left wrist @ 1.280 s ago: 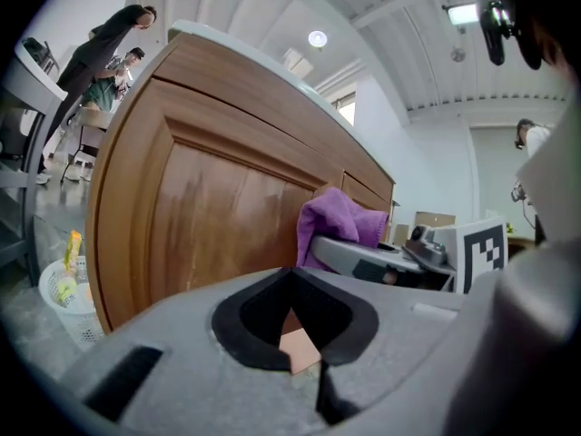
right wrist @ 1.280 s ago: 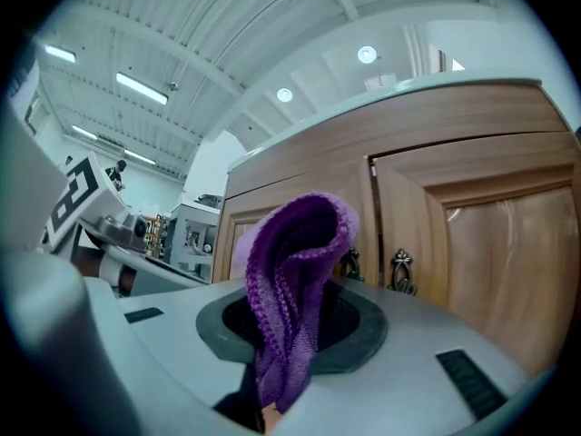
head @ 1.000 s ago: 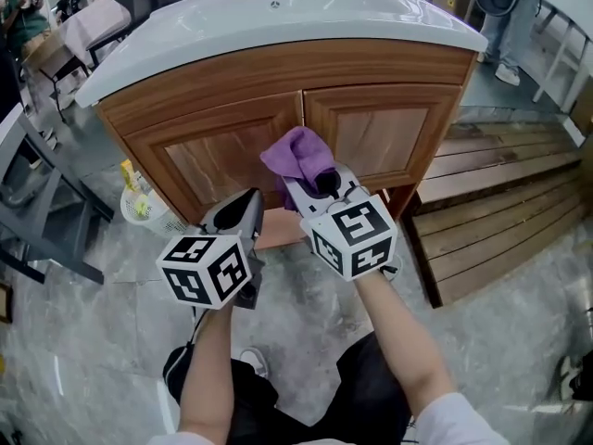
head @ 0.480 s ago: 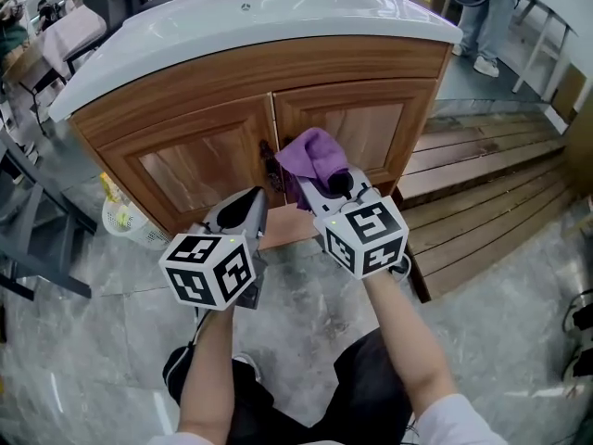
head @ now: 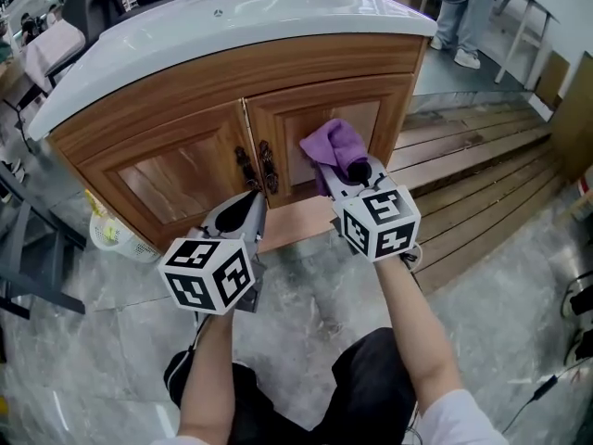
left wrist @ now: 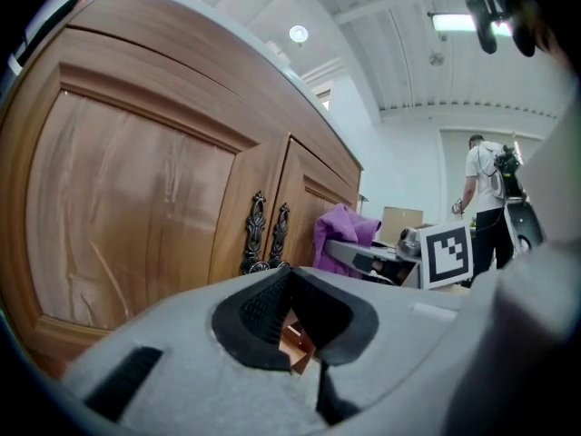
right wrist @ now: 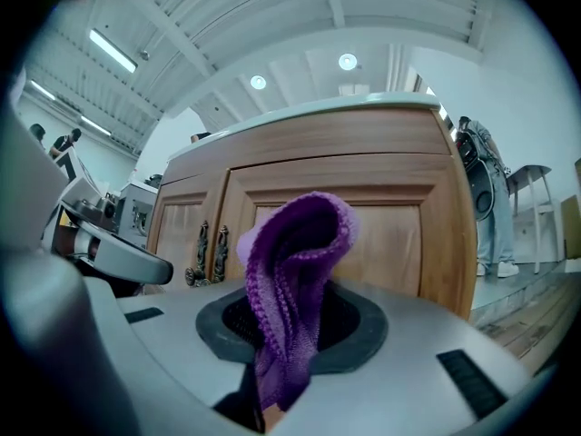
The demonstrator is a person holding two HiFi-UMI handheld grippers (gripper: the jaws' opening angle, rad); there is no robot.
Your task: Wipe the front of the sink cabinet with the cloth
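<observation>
Right tool [head: 335, 176] clamped on cloth [head: 334, 145], long axis toward cabinet door [head: 371, 119]; left tool [head: 248, 207] closed.

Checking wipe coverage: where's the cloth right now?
Head view, right of centre: the cloth is clamped in the right hand-held gripper, up at the right door, just right of the handles.

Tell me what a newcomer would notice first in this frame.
The bright purple knitted cloth stands out, clamped in the right gripper in front of the right-hand door of the brown wooden sink cabinet. Next come the two ornate dark metal handles where the doors meet. The left gripper, shut and empty, sits low beside them.
</observation>
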